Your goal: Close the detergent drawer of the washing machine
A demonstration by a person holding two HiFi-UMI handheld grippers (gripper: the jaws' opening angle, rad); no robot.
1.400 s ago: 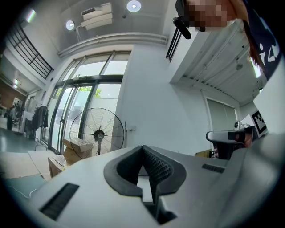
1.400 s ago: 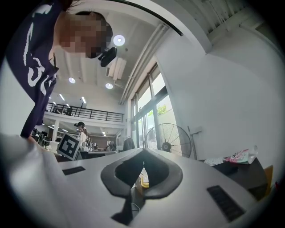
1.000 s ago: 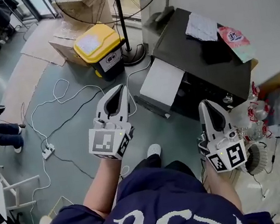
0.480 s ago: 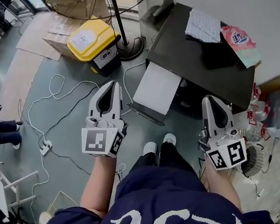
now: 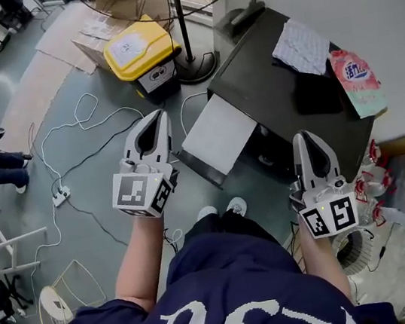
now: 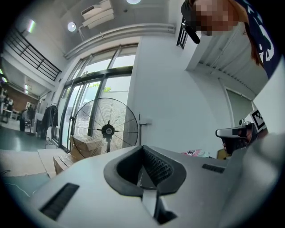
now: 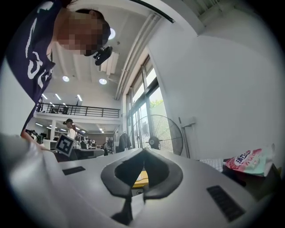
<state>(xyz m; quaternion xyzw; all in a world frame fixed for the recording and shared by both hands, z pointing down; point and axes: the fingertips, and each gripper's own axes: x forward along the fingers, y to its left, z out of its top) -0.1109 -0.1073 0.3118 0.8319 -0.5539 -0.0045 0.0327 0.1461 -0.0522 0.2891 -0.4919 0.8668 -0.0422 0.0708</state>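
Observation:
In the head view, a black washing machine [image 5: 273,77] stands against the white wall. A white flat drawer panel [image 5: 218,133] sticks out from its front, toward the floor side. My left gripper [image 5: 155,119] is shut and empty, just left of that panel and apart from it. My right gripper [image 5: 311,137] is also shut and empty, over the machine's near right corner. The left gripper view shows shut jaws [image 6: 142,147] pointing level at a fan [image 6: 105,129]. In the right gripper view, the shut jaws [image 7: 143,150] are empty too.
A white cloth [image 5: 302,36], a pink detergent bag [image 5: 356,73] and a dark item [image 5: 316,92] lie on the machine's top. A yellow-lidded bin [image 5: 137,47] and a fan base [image 5: 198,64] stand to its left. Cables and a power strip [image 5: 61,196] cross the floor.
Both grippers have moved forward toward the machine, staying shut. The white panel now lies closer to the left gripper's tips, and the right gripper has come over the machine's corner.

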